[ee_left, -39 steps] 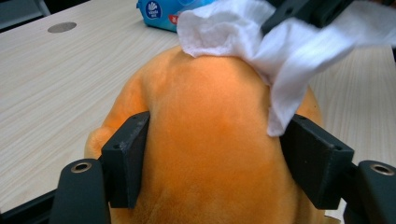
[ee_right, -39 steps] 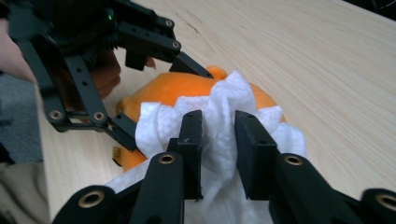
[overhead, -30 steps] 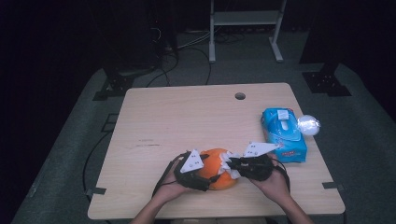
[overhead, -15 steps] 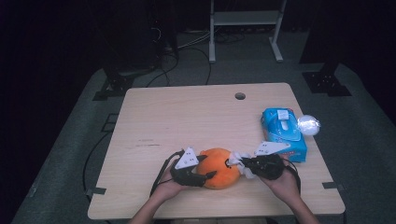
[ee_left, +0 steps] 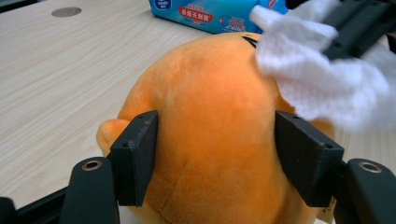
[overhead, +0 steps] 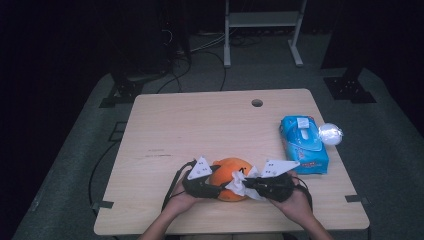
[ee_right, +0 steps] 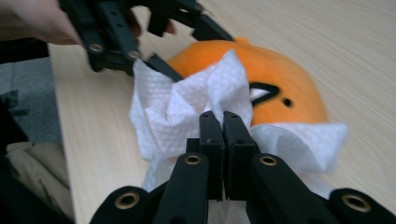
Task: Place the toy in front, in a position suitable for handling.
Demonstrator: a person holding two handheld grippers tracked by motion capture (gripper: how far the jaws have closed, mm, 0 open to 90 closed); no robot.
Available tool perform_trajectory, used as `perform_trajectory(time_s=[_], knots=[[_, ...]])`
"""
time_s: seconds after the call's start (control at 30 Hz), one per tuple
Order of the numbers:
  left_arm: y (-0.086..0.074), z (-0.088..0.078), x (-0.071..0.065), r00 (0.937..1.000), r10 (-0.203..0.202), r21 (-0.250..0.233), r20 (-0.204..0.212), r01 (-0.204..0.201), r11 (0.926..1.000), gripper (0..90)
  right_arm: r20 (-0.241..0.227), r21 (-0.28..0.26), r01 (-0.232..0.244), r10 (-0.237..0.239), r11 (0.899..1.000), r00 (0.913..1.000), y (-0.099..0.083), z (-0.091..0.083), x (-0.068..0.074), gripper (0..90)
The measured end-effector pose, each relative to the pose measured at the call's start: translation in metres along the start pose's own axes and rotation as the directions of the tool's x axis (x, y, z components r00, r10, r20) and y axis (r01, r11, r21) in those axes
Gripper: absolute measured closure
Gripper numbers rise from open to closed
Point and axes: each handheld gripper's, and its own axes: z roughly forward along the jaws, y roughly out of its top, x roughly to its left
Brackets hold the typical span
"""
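Now that the left gripper (ee_left: 215,158) has closed onto the plush (ee_left: 210,140), the right gripper (ee_right: 223,126), pinching a tissue (ee_right: 187,112), can wipe its top.

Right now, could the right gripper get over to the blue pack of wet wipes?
Probably yes. Bare table lies between the right gripper and the wet wipes pack. But that gripper is shut on a white wipe against the orange plush toy, so it arrives full.
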Motion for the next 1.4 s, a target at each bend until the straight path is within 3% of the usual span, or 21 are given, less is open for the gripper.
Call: perform_trajectory(time_s=[0.13, 0.27, 0.33, 0.4, 0.43, 0.57, 0.63, 0.77, 0.9, 1.07, 1.17, 1.27, 1.4], knots=[[0.000, 0.000, 0.003, 0.9997, -0.015, -0.004, 0.017, 0.016, 0.9999, 32.6, 0.031, -0.002, -0.039, 0.039, 0.999, 0.9988, -0.006, -0.004, -0.014, 87.5], [0.000, -0.001, 0.004, 0.9992, -0.023, -0.003, 0.032, 0.023, 0.9997, 32.2, 0.086, 0.002, -0.091, 0.091, 0.996, 0.9921, -0.013, -0.011, -0.028, 87.4], [0.001, -0.001, 0.004, 0.9993, -0.029, 0.007, 0.024, 0.029, 0.9996, 32.3, 0.079, -0.010, -0.109, 0.110, 0.994, 0.9908, -0.014, -0.012, -0.030, 87.4], [0.001, -0.001, 0.004, 0.9993, -0.031, 0.008, 0.020, 0.031, 0.9995, 32.3, 0.072, -0.025, -0.109, 0.111, 0.994, 0.9912, -0.012, -0.013, -0.028, 87.4], [0.001, 0.000, 0.002, 0.9995, -0.029, 0.006, 0.010, 0.029, 0.9996, 32.3, 0.042, -0.051, -0.095, 0.097, 0.994, 0.9944, -0.004, -0.011, -0.019, 87.4], [0.001, 0.000, 0.000, 0.9997, -0.022, 0.010, 0.002, 0.022, 0.9997, 32.2, 0.038, -0.033, -0.056, 0.057, 0.998, 0.9977, 0.001, -0.001, -0.010, 87.3], [0.001, -0.001, 0.000, 0.9997, -0.026, 0.007, 0.004, 0.026, 0.9996, 32.0, 0.038, -0.030, -0.065, 0.066, 0.997, 0.9971, 0.000, 0.000, -0.013, 87.3], [0.003, -0.002, -0.006, 0.9990, 0.003, 0.004, 0.045, -0.003, 1.0000, 28.1, 0.068, -0.032, -0.113, 0.115, 0.993, 0.9910, -0.007, -0.002, -0.029, 87.4], [0.004, -0.002, -0.006, 0.9985, 0.015, 0.012, 0.053, -0.015, 0.9998, 28.0, 0.078, -0.030, -0.121, 0.123, 0.992, 0.9893, -0.007, -0.001, -0.032, 87.4], [0.005, 0.000, -0.004, 0.9999, 0.005, 0.025, 0.010, -0.005, 0.9997, 35.4, 0.066, -0.044, -0.092, 0.095, 0.995, 0.9933, -0.005, -0.004, -0.022, 87.4], [0.005, 0.003, 0.000, 0.9989, -0.046, 0.015, -0.005, 0.047, 0.9988, 35.9, 0.000, -0.041, -0.044, 0.044, 0.998, 0.9990, -0.001, -0.001, -0.005, 87.4], [0.005, 0.003, 0.002, 0.9984, -0.057, 0.013, 0.002, 0.057, 0.9983, 35.8, 0.023, 0.000, 0.011, -0.011, 1.000, 0.9997, 0.000, 0.005, 0.004, 87.4], [0.004, 0.002, 0.005, 0.9972, -0.071, 0.004, 0.022, 0.071, 0.9975, 35.2, 0.042, -0.001, -0.011, 0.011, 1.000, 0.9990, -0.002, 0.001, -0.004, 87.4]])
